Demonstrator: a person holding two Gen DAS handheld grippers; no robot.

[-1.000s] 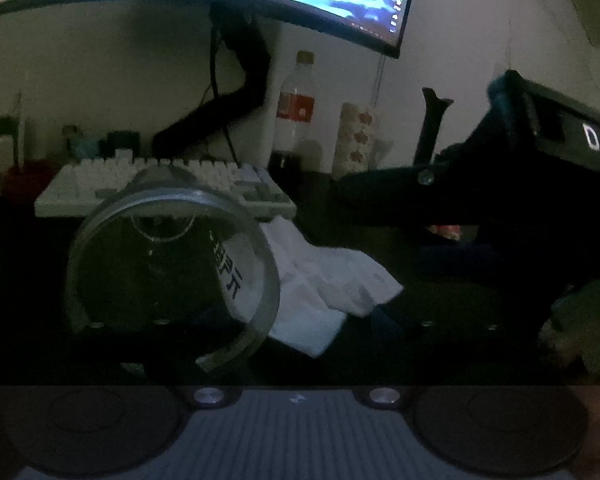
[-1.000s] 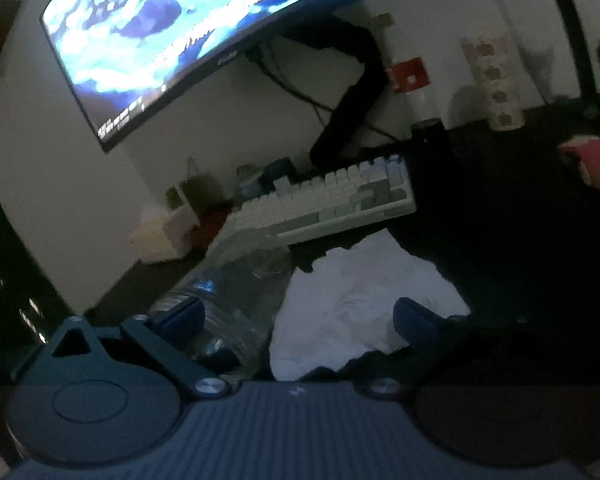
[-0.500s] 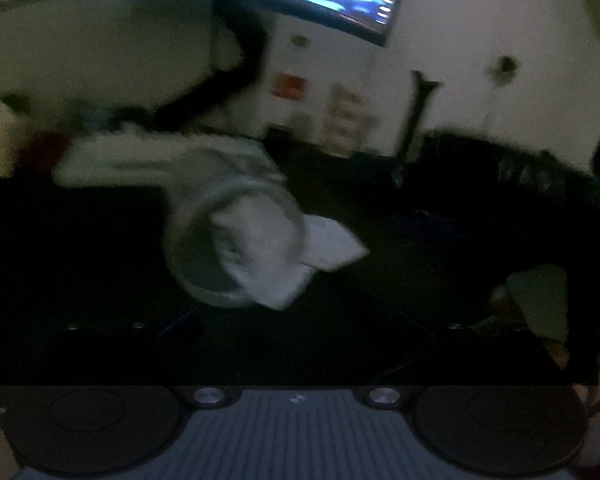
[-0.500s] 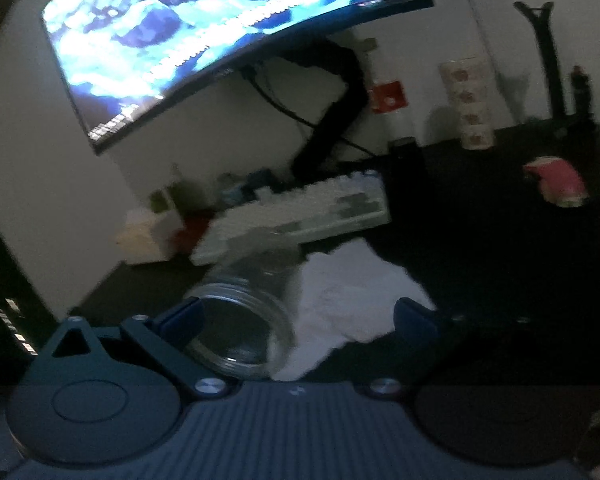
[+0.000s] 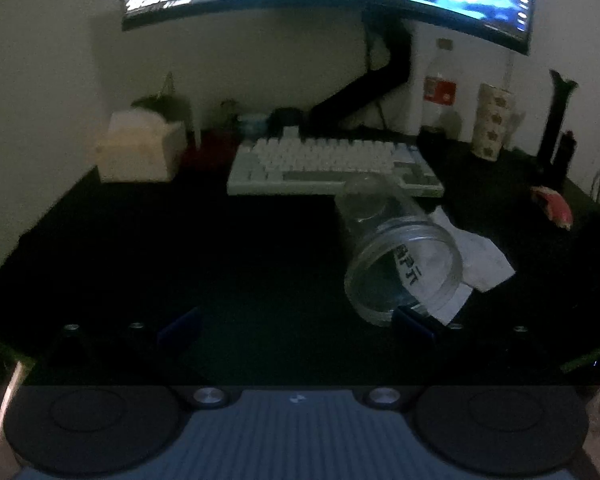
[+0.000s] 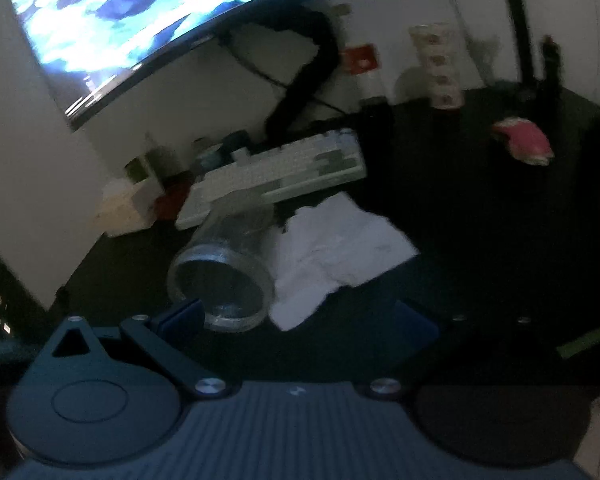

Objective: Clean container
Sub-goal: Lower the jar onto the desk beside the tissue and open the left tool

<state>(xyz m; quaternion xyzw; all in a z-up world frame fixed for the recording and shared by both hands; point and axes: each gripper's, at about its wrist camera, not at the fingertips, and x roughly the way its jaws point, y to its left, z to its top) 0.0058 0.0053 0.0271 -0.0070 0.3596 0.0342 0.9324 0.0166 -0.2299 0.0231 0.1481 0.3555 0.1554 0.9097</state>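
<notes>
On dark worktop (image 5: 180, 248): clear container (image 5: 396, 256) lying on side, mouth facing cameras, white cloth (image 5: 476, 256) touching its right flank. Keyboard (image 5: 324, 164) sitting just behind, blocking far side; pink packet (image 6: 524, 140) lying well apart. Left gripper (image 5: 296, 322) hanging spread wide, empty. Right gripper (image 6: 296, 316) standing apart, left finger overlapping container rim.

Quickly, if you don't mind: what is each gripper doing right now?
Left gripper: open, holding nothing.
Right gripper: open, holding nothing; the clear container lies beside its left finger.
</notes>
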